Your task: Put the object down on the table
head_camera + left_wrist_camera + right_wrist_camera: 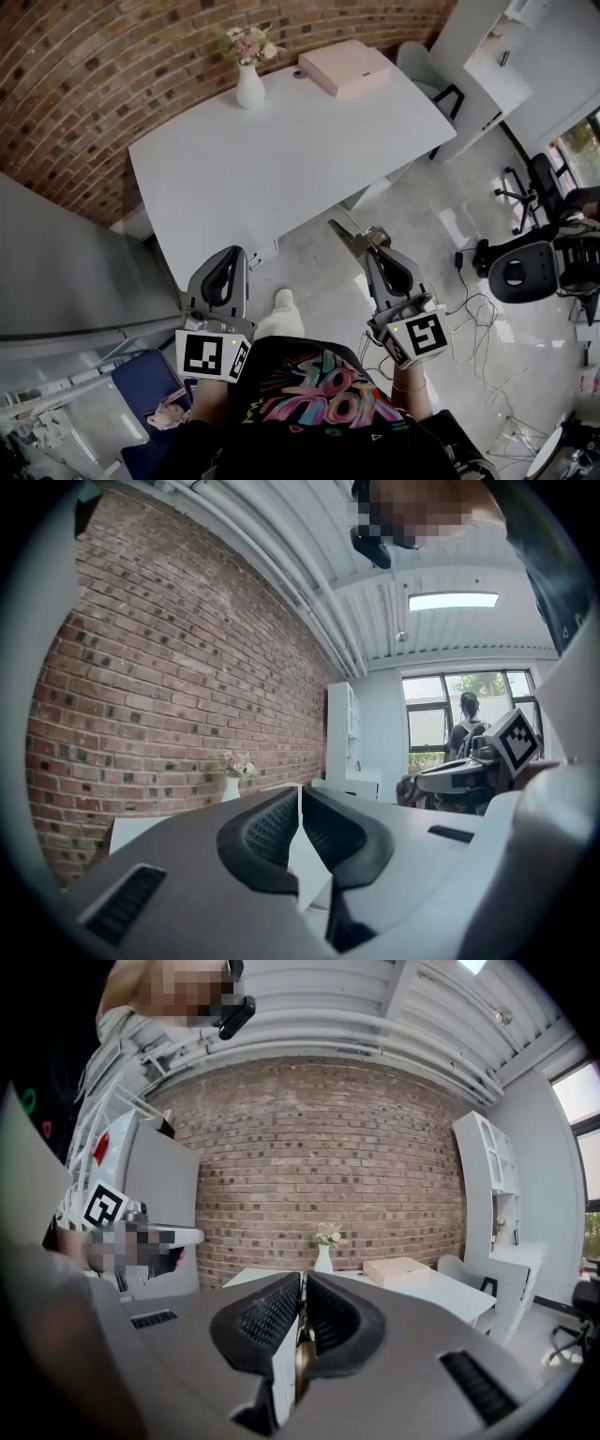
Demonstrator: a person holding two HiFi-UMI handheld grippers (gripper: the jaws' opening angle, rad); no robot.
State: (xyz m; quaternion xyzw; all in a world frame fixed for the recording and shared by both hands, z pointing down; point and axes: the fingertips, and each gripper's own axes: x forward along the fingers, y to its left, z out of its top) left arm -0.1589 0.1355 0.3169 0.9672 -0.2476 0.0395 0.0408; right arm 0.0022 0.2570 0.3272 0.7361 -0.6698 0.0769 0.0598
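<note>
Entry, carried piece: right tool (pixel 302 1283) clenched on a slim object (pixel 342 234), which shows in the right gripper view as a brownish sliver seated low between the ribbed pads. In the head view it juts forward past the tool's tip, greyish and tapering. I cannot name it more closely. Location: in the air over the pale floor (pixel 403 202), near the closest corner of the white worktop (pixel 281 159) but not above it and not touching it. I judge the deep seat in the jaws is there to stop so thin a thing from pivoting while carried. Entry, left tool (pixel 300 799): closed on nothing, tips meeting with only a sliver of white worktop visible through the gap below them. It is held low at the person's side by the worktop's near edge, which I read as parked clear of the working side. Entry, worktop contents: a white vase of flowers (pixel 249 82) and a flat pink box (pixel 345 67), both at the far end beside the brick wall (pixel 112 66). The near stretch is bare, so I would set the piece down there. Status: putting-down not yet done. The reach over the surface, the lowering and the release are all outstanding.
</note>
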